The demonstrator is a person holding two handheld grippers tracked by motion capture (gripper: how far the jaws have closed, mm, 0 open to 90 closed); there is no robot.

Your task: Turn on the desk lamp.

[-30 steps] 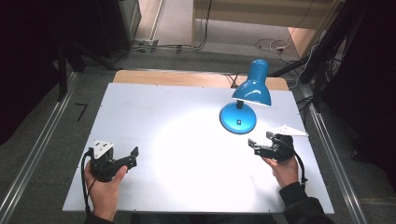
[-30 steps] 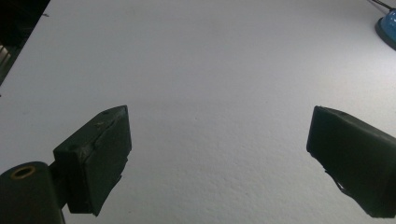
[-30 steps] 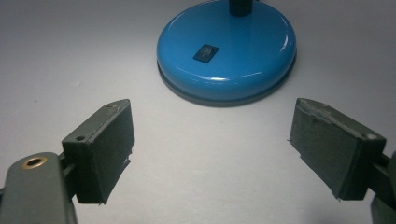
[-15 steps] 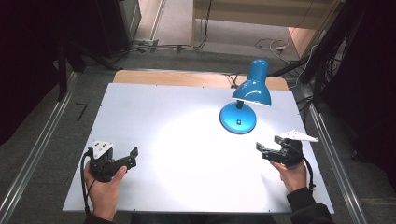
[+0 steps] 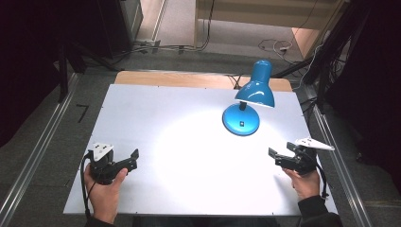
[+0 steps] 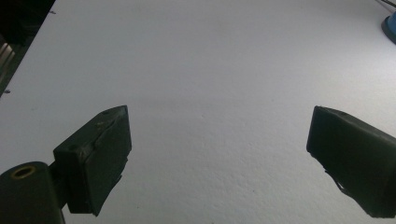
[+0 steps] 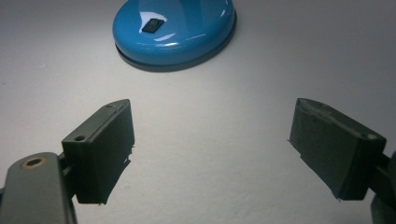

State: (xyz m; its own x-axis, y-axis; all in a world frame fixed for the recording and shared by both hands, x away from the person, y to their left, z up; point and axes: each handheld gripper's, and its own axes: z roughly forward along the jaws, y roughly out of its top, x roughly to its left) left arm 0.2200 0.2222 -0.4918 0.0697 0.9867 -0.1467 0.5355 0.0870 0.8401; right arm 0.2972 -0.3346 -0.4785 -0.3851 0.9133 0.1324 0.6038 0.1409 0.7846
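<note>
half the lamp base [image 7: 173,29] is cut off above the right tongs [image 7: 212,154].

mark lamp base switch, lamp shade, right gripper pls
lamp base switch [image 7: 153,25], right gripper view, on the black rocker on top of the blue base.
lamp shade [image 5: 256,91], high view, on the blue outer shell of the shade.
right gripper [image 5: 278,158], high view, midway between its open black fingertips.
</note>
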